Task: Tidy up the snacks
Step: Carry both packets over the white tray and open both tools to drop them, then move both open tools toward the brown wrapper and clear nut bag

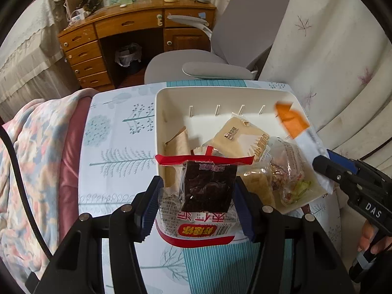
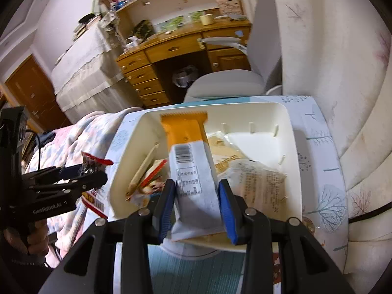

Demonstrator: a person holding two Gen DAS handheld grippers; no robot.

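Left wrist view: my left hand-held gripper (image 1: 196, 196) pinches a red-edged packet (image 1: 208, 188) with dark contents, held at the near rim of the white bin (image 1: 169, 98), which sits on the bench (image 1: 115, 132). Inside lie a beige pack (image 1: 235, 139) and a clear bag (image 1: 286, 171) (crumpled). My right hand-held gripper (image 1: 321, 164) grips an orange-and-white packet (image 1: 299, 129) over the bin's right edge.

Right wrist view: the right hand-held gripper (image 2: 197, 203) is pressed onto the orange-and-white packet (image 2: 191, 161), above the bin (image 2: 289, 132). The left hand-held gripper (image 2: 98, 174) holds its red-edged packet (image 2: 93, 161) just left of the bin.
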